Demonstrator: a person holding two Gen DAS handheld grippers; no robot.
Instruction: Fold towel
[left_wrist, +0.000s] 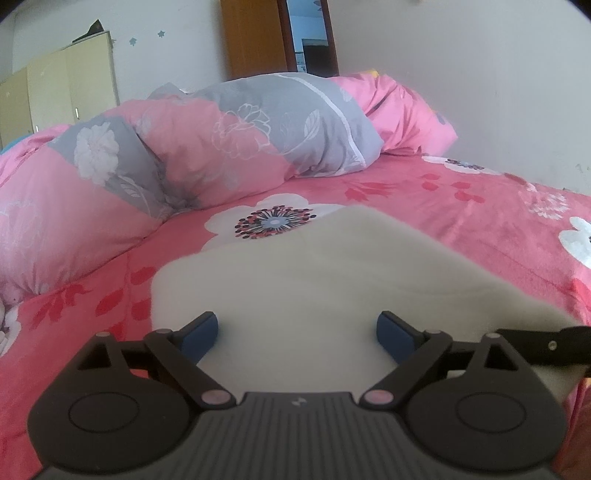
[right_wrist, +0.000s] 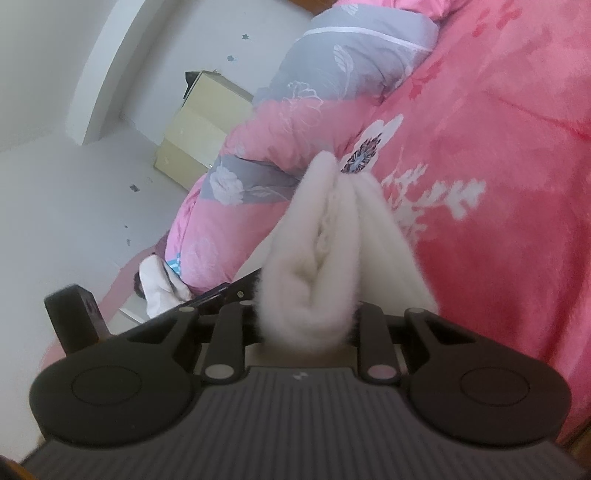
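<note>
A fluffy white towel (left_wrist: 317, 273) lies on the pink flowered bedspread (left_wrist: 480, 221), folded into a thick pad. My left gripper (left_wrist: 297, 334) hovers over its near part, wide open, blue pads (left_wrist: 201, 334) apart with nothing pinched. The black tip of the other gripper pokes in at the right edge beside the towel. In the right wrist view, several stacked layers of the towel (right_wrist: 332, 236) bulge up between the fingers, and my right gripper (right_wrist: 306, 321) is shut on that folded edge. This view is rolled sideways.
A rolled pink and grey duvet (left_wrist: 177, 155) lies across the far side of the bed (right_wrist: 498, 184). Beige cupboards (left_wrist: 62, 92) stand at the back left, a wooden door (left_wrist: 255, 40) behind. A white garment (right_wrist: 162, 288) lies at the bed's edge.
</note>
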